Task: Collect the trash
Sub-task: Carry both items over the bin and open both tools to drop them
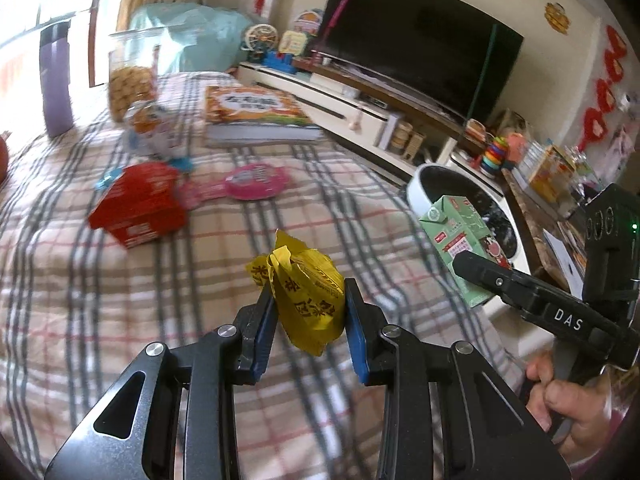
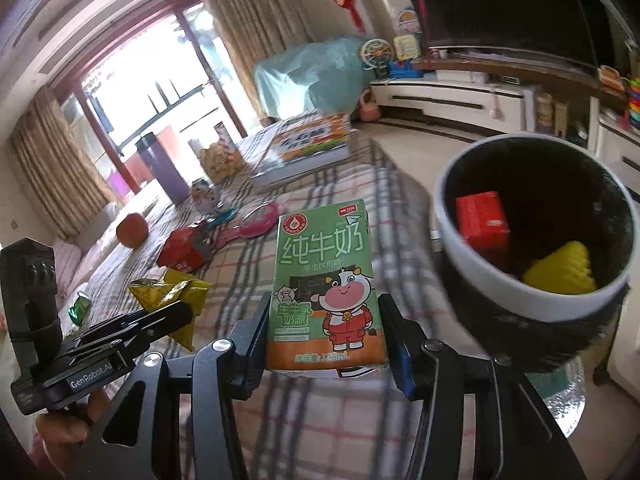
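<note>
Your left gripper (image 1: 308, 300) is clamped on a crumpled yellow wrapper (image 1: 306, 296) — both blue pads press its sides, and it hangs clear above the plaid tablecloth (image 1: 120, 288). Your right gripper (image 2: 324, 332) is closed on a green milk carton (image 2: 326, 288), which stands upright between the fingers with its cow picture facing the camera; it too is off the cloth, close to the table's right edge.

Just past that edge sits the trash bin (image 2: 444, 216), white-rimmed with a dark liner. A red box (image 2: 482, 220) and something yellow (image 2: 560, 268) already lie inside it. In the right wrist view the carton is beside the bin's rim, not over its mouth.

Still on the table, toward the middle, you have a red carton (image 1: 138, 208) lying on its side, and a pink round lid (image 1: 256, 180) just beside it. Further back lie a small printed carton (image 1: 150, 126), tipped over, and a big colourful book (image 1: 256, 114) near the far right corner. A purple flask (image 1: 56, 80) and a clear jar of snacks (image 1: 132, 76) stand along the far left side. A small green wrapper (image 2: 80, 308) lies near the left edge — partly hidden behind your left gripper in the right wrist view.
</note>
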`<state>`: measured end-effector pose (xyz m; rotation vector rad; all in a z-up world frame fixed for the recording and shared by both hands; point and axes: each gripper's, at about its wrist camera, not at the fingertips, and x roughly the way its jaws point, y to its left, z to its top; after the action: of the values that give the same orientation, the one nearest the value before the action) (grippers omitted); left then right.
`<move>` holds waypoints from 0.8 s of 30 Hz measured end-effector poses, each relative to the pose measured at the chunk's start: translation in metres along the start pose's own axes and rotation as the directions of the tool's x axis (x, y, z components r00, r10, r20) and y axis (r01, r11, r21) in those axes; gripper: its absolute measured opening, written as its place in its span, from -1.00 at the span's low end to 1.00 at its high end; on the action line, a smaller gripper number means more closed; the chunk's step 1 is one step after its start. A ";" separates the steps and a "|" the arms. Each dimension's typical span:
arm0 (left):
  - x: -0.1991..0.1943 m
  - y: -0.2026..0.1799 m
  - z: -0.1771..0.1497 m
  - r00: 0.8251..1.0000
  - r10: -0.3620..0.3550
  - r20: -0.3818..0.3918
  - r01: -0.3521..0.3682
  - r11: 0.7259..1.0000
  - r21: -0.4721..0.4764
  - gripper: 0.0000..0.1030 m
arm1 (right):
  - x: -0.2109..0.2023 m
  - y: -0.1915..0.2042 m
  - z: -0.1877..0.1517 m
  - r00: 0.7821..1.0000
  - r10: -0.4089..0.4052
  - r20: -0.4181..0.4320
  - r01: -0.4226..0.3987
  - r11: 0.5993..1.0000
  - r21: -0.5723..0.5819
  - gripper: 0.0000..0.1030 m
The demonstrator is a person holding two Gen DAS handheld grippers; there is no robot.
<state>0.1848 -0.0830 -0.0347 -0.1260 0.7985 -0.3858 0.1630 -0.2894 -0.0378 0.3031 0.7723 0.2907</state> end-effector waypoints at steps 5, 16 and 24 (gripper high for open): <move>0.007 -0.026 0.005 1.000 -0.031 -0.005 0.031 0.998 0.046 -0.42 | -0.018 -0.022 0.002 0.999 -0.030 0.027 0.029 0.999 0.033 0.00; 0.032 -0.084 0.021 0.995 -0.094 -0.032 0.098 0.985 0.145 -0.42 | -0.044 -0.071 0.006 0.994 -0.096 0.061 0.089 0.991 0.097 0.00; 0.052 -0.121 0.034 0.990 -0.129 -0.054 0.137 0.971 0.196 -0.42 | -0.054 -0.101 0.014 0.988 -0.133 0.074 0.123 0.984 0.130 0.00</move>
<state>0.2067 -0.2160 -0.0156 0.0163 0.7895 -0.5952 0.1507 -0.4040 -0.0314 0.3792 0.7265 0.1076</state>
